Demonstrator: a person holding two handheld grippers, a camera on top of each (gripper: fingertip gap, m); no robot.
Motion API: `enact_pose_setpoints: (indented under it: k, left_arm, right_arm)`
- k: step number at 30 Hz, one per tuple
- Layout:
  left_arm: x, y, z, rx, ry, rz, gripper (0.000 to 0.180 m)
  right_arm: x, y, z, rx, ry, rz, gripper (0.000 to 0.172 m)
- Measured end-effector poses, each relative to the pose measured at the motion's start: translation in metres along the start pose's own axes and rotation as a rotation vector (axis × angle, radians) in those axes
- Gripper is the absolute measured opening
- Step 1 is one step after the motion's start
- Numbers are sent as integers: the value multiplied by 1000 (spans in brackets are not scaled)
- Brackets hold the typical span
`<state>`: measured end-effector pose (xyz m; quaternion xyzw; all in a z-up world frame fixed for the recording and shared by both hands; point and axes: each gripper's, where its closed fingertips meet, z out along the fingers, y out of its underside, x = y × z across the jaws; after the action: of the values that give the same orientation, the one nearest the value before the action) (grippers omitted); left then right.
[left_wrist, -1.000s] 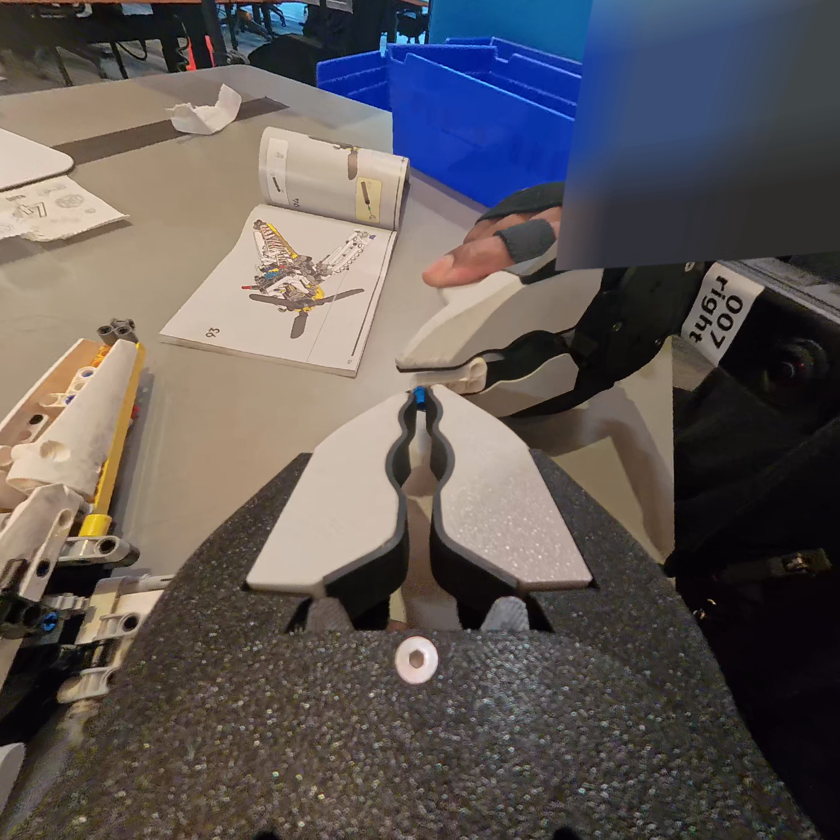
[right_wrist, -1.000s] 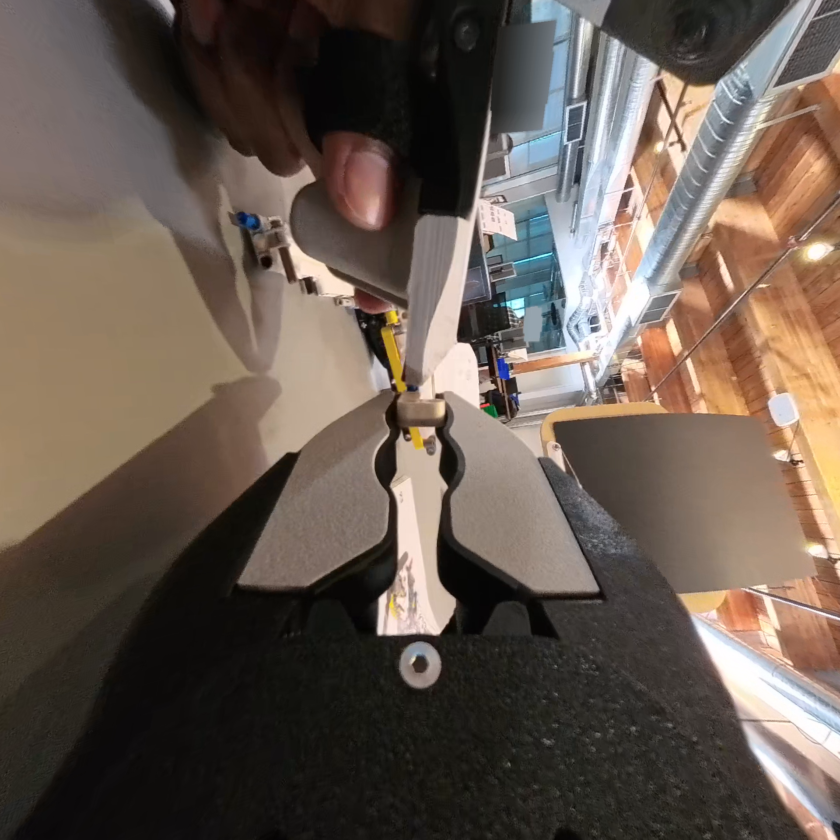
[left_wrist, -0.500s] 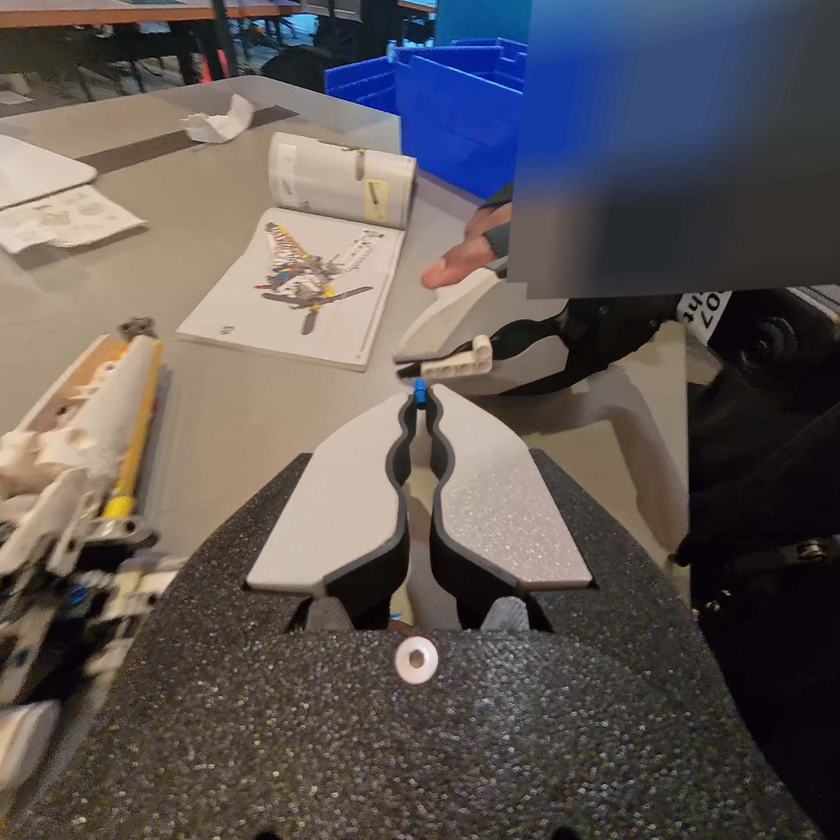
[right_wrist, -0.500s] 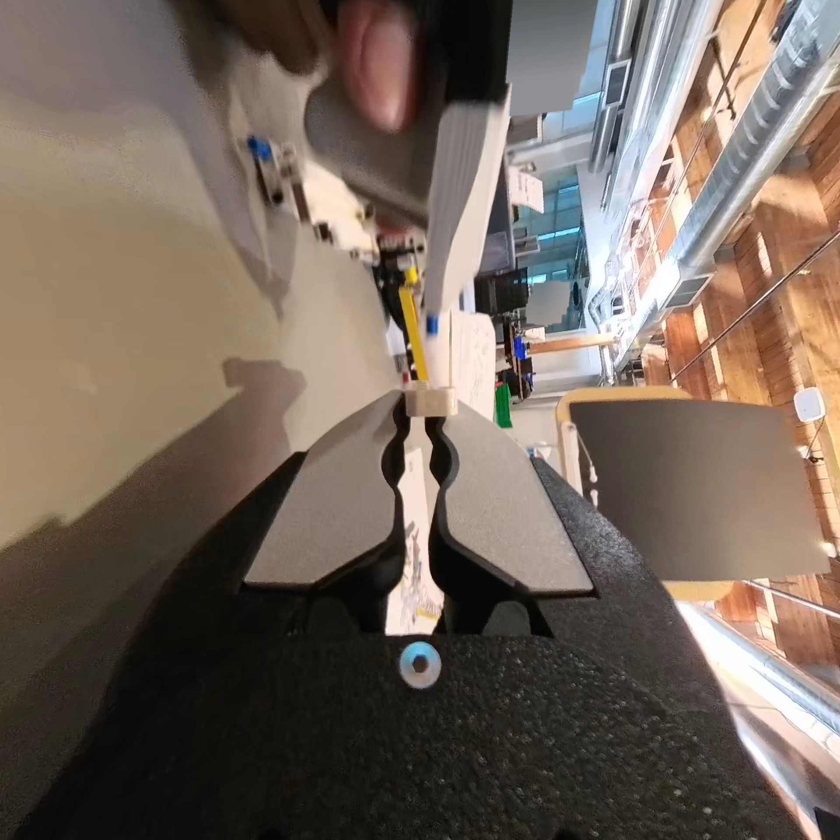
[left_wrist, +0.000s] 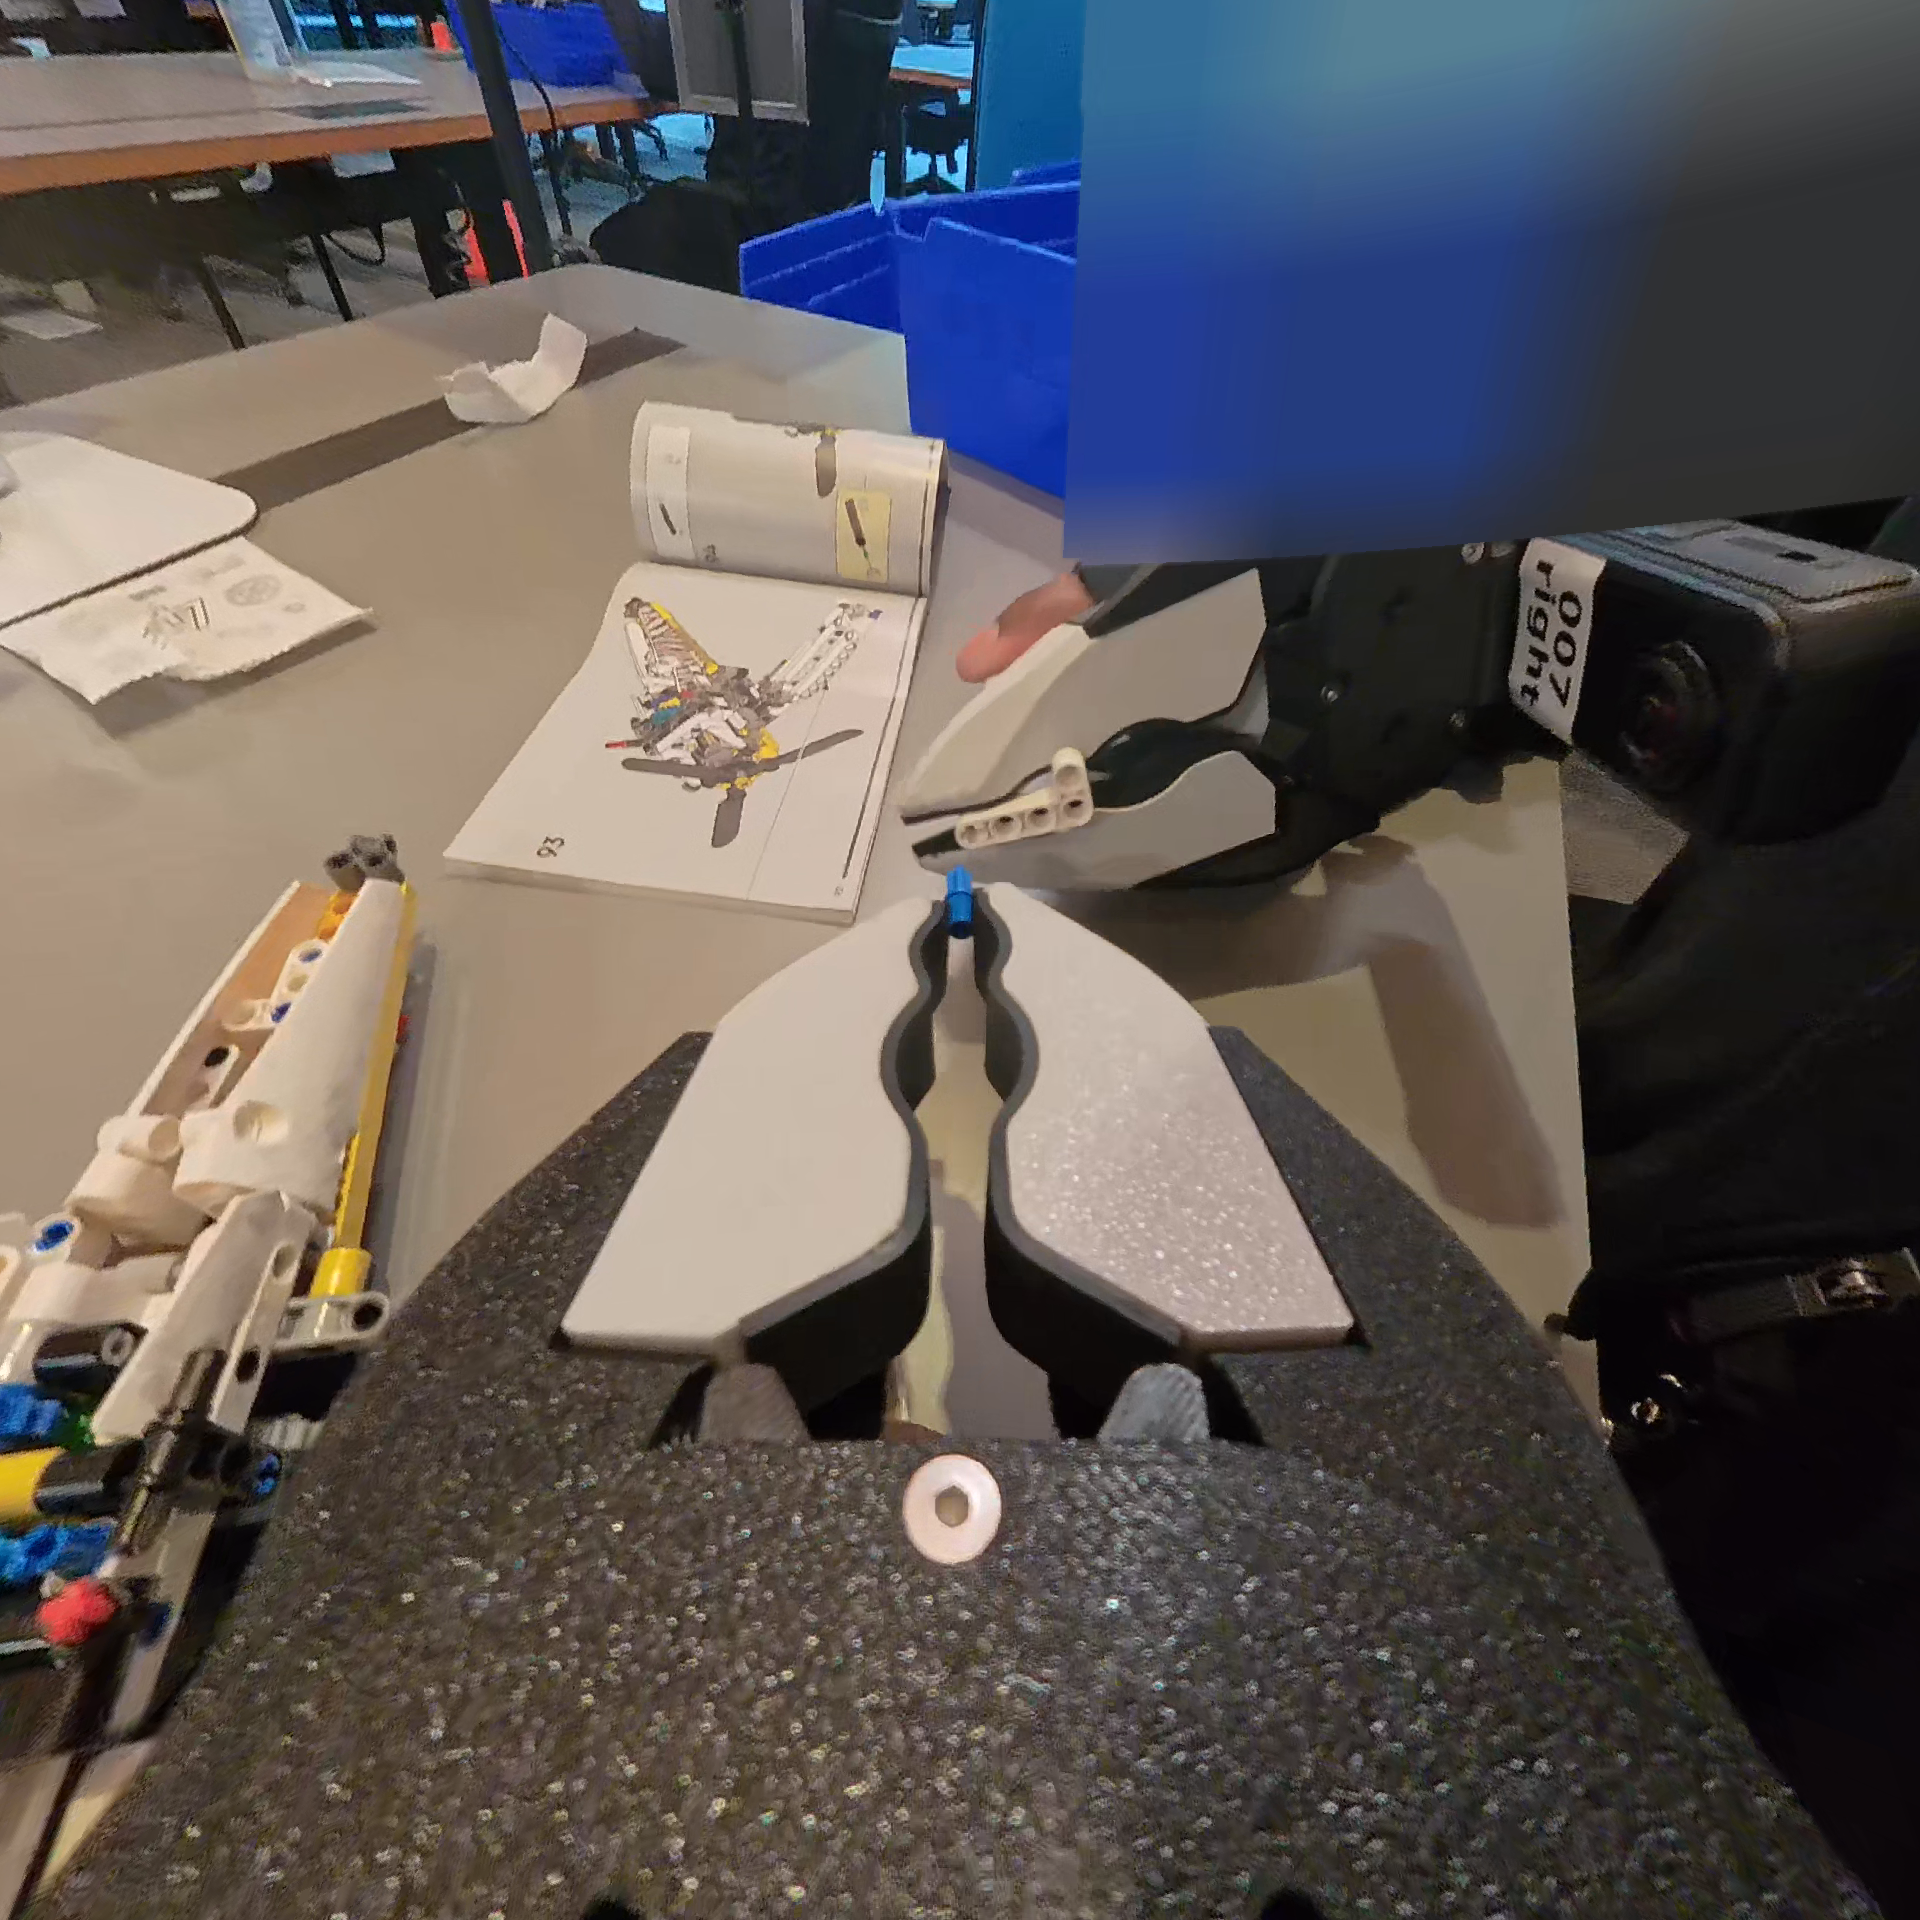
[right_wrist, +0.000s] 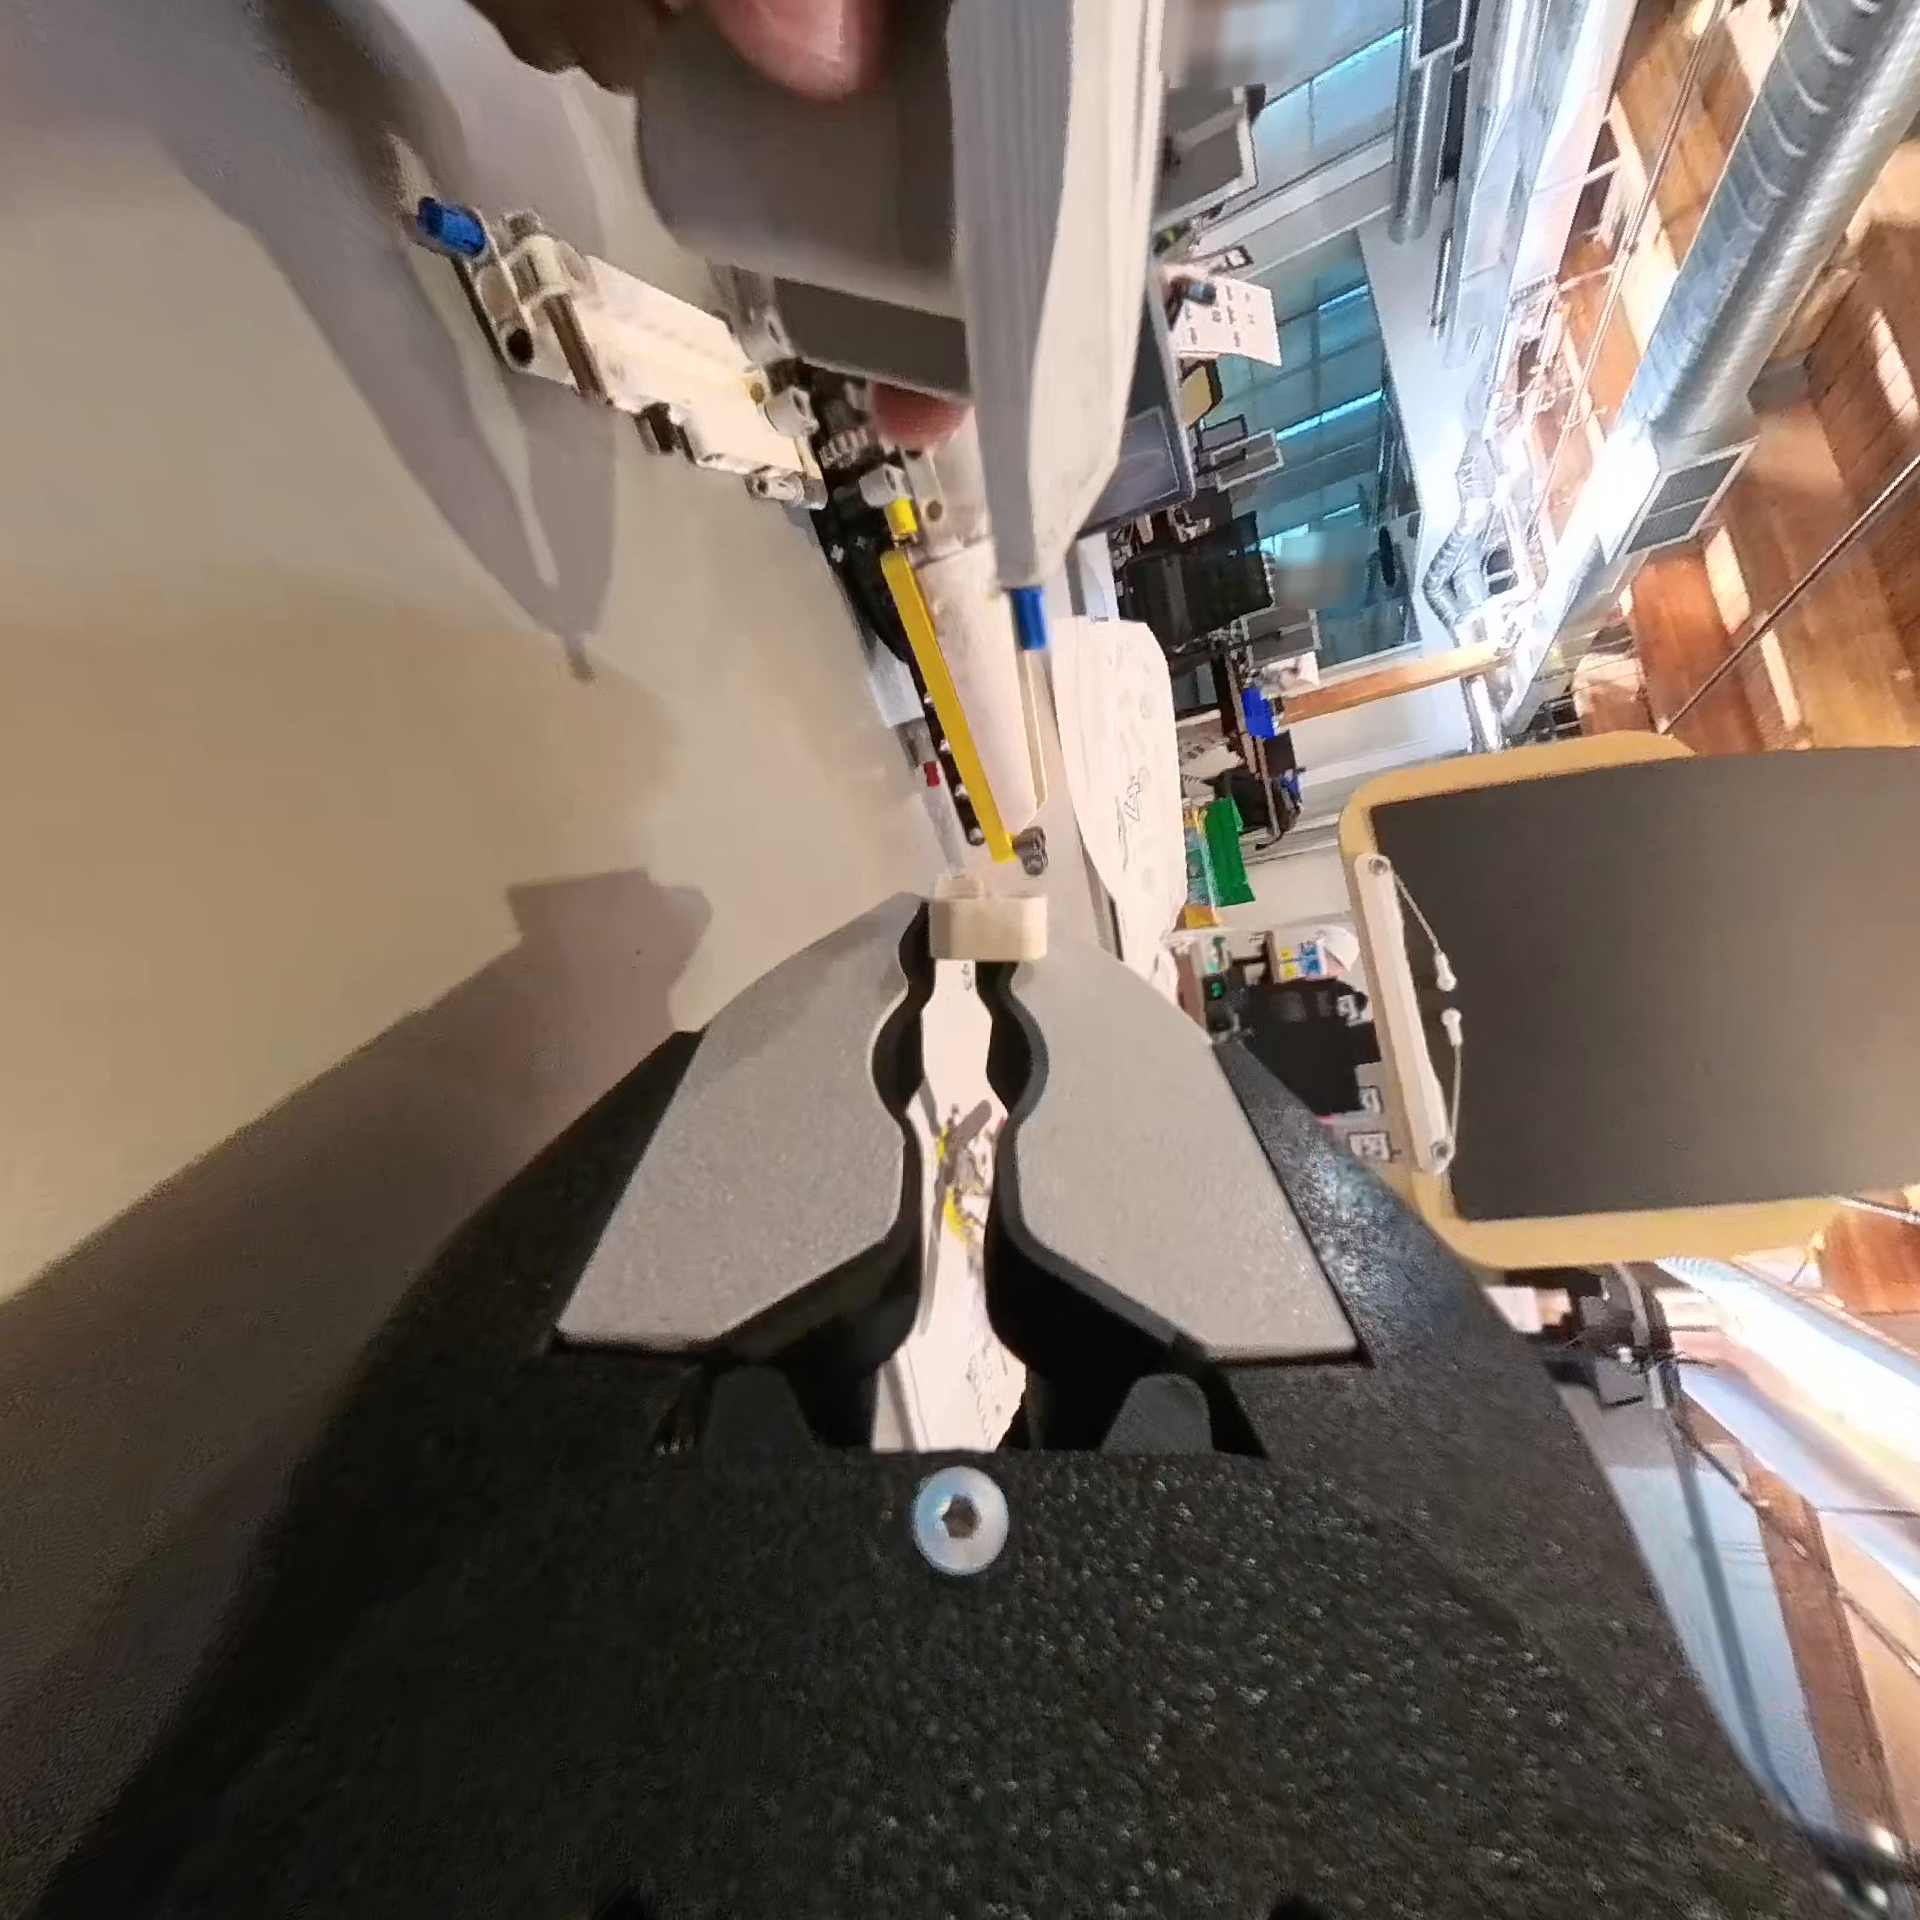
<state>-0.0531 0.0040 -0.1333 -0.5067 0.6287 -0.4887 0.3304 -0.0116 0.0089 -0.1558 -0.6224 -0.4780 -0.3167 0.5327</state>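
Grey tabletop (left_wrist: 499, 987) fills most of the left wrist view, with other desks and dark chairs in a workroom behind it, while the right wrist view, rolled on its side, shows wooden ceiling panels and silver ducts. Blue plastic bins (left_wrist: 977, 343) stand at the far edge of the table. Nearer lies an open instruction booklet (left_wrist: 727, 748), its top page curled over; it carries a printed drawing of a propeller plane model and a page number in the corner. To the left a flat white sheet with printed line drawings (left_wrist: 177, 634) lies next to a white board, and a crumpled paper scrap (left_wrist: 514, 379) sits farther back. Along the left edge rests a partly built brick model (left_wrist: 239, 1153) of white panels with a long yellow beam. The right gripper (left_wrist: 940, 826), bearing a white label with black writing on its body, lies turned on its side just beyond the left one, and its fingers are pressed on a white L-shaped beam with pin holes (left_wrist: 1029, 810). The left gripper (left_wrist: 958, 914) is nearly closed, its tips pinching a small blue pin (left_wrist: 957, 900) that stands up just below that beam, apart from it.
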Motion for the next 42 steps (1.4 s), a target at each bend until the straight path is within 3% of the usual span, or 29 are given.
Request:
enact_pose_setpoints:
  k: [7,16,21,24,27,35,39,42]
  left_arm:
    - [25,-46,27,92,80,124,6]
    - [116,-136,136,228,296,396,6]
    - [155,-181,221,251,362,459,6]
    - [158,-178,279,167,333,469,6]
    - [151,-165,311,92,309,441,15]
    - [134,-153,297,109,289,385,26]
    - [130,-162,257,207,363,208,28]
    - [121,-169,215,296,419,39,27]
  right_arm:
    - [16,32,-52,-181,115,70,7]
    - [73,75,-214,-495,428,104,7]
    - [100,158,-302,-749,521,201,7]
    - [92,215,-324,-896,479,286,16]
    - [85,234,-329,-909,458,392,20]
    - [80,219,-327,-841,470,499,20]
    - [82,172,-305,-712,443,513,19]
    - [80,121,-269,-551,377,539,19]
